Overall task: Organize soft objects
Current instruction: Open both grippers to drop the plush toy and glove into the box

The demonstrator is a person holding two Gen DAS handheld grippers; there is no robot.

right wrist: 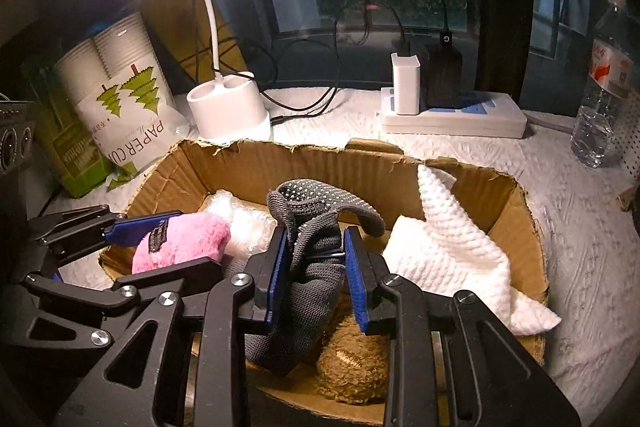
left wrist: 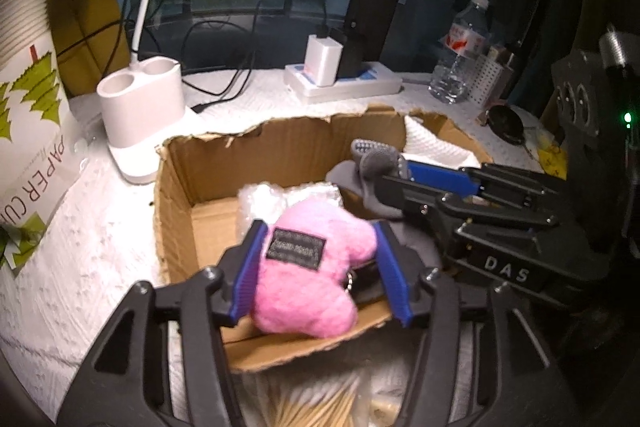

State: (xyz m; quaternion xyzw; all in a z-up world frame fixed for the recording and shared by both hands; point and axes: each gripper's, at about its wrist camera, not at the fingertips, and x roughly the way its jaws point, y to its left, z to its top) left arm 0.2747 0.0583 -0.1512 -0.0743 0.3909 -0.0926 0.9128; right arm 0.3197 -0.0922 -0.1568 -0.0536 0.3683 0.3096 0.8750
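A torn cardboard box sits on the white-covered table. My left gripper is shut on a pink plush toy with a black label, held over the box's near left part; it also shows in the right wrist view. My right gripper is shut on a grey dotted glove, held over the box; the glove shows in the left wrist view. Inside lie a white cloth, bubble wrap and a tan fuzzy item.
A white lamp base and a paper-cup pack stand left of the box. A power strip with chargers and a water bottle stand behind and right.
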